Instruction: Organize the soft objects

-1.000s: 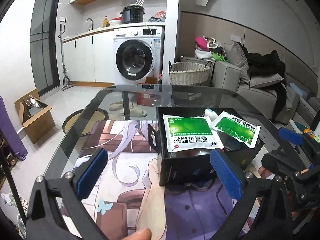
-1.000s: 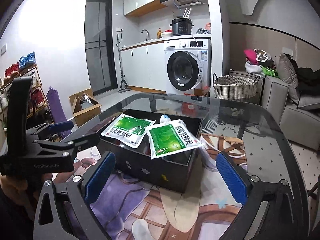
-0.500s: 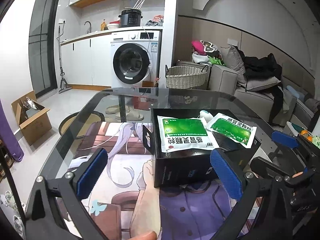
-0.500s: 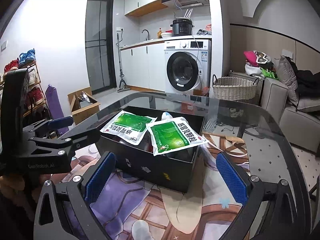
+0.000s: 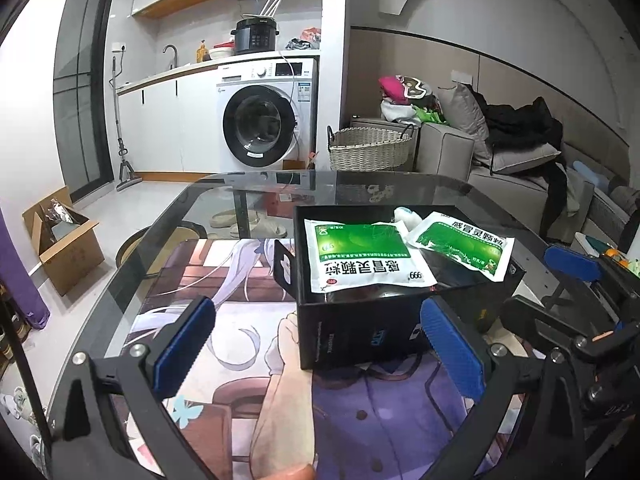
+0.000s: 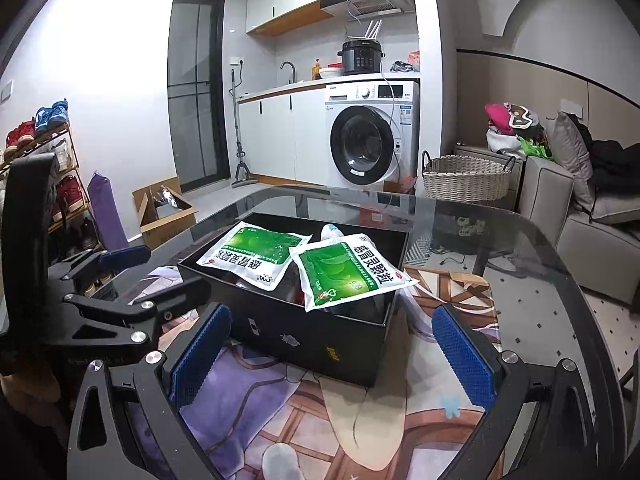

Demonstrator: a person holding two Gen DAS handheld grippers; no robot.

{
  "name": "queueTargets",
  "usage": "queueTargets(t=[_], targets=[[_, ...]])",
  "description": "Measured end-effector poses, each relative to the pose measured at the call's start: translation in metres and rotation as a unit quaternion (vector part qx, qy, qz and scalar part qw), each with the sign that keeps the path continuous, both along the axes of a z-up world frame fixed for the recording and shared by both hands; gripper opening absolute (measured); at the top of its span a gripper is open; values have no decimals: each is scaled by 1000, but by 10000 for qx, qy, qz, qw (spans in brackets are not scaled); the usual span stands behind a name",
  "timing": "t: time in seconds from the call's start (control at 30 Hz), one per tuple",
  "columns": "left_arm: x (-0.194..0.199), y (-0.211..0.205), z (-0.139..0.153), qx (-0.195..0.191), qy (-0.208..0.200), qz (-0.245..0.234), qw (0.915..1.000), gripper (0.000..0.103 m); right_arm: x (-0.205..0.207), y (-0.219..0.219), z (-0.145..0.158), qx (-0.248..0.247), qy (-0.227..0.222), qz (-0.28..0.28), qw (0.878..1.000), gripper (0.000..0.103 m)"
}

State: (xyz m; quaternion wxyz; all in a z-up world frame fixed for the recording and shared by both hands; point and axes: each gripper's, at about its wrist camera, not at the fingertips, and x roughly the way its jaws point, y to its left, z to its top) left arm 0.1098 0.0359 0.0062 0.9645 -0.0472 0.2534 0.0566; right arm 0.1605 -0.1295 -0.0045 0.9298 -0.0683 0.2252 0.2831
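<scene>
A black box (image 5: 360, 332) sits on the illustrated mat (image 5: 224, 280) covering the glass table (image 5: 168, 216), and two green-and-white sachets lie across its open top: the left sachet (image 5: 362, 256) flat near the box's near-left corner, the right sachet (image 5: 464, 246) tilted over the right rim, with a small white item (image 5: 404, 216) between them at the far side. The left gripper (image 5: 316, 344) hangs released and empty just short of the box's near wall. The right gripper (image 6: 332, 348) is likewise spread wide, holding nothing, near the box's corner.
</scene>
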Motion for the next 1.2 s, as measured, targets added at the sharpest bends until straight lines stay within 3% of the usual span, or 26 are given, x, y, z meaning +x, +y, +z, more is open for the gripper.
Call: queueTargets(t=[1.2], targets=[[-1, 2, 0, 24, -22, 24, 10000, 103, -2, -4, -3, 30, -63, -45, 10000, 102]])
